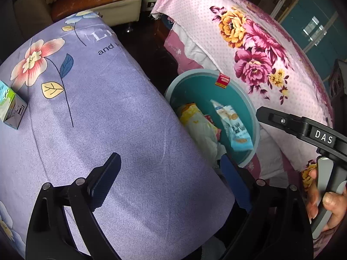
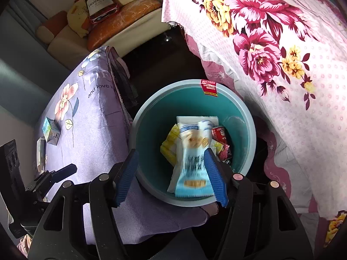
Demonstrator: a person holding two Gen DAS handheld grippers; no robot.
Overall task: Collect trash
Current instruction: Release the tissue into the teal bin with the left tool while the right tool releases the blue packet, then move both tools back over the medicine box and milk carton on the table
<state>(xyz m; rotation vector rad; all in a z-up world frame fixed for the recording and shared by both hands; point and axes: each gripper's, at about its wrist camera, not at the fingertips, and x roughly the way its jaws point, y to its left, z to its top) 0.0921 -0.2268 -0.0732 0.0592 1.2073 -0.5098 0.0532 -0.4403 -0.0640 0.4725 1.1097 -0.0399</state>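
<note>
A teal bin (image 2: pixel 151 117) stands on the floor between two covered surfaces; it also shows in the left wrist view (image 1: pixel 195 86). Inside lie a yellow wrapper (image 2: pixel 171 138), a red can (image 2: pixel 220 135) and white packets. A light-blue snack packet (image 2: pixel 190 162) is blurred in mid-air over the bin, close to my right gripper's right finger. My right gripper (image 2: pixel 171 177) is open above the bin's near rim. My left gripper (image 1: pixel 171 184) is open and empty over the purple floral cloth (image 1: pixel 97 108). A small green-blue carton (image 1: pixel 9 106) sits on that cloth at far left.
A pink floral quilt (image 2: pixel 282 65) covers the surface right of the bin. A sofa with cushions (image 2: pixel 121 19) stands at the back. A second small box (image 2: pixel 40 151) lies beside the carton (image 2: pixel 51 131). The floor between is dark.
</note>
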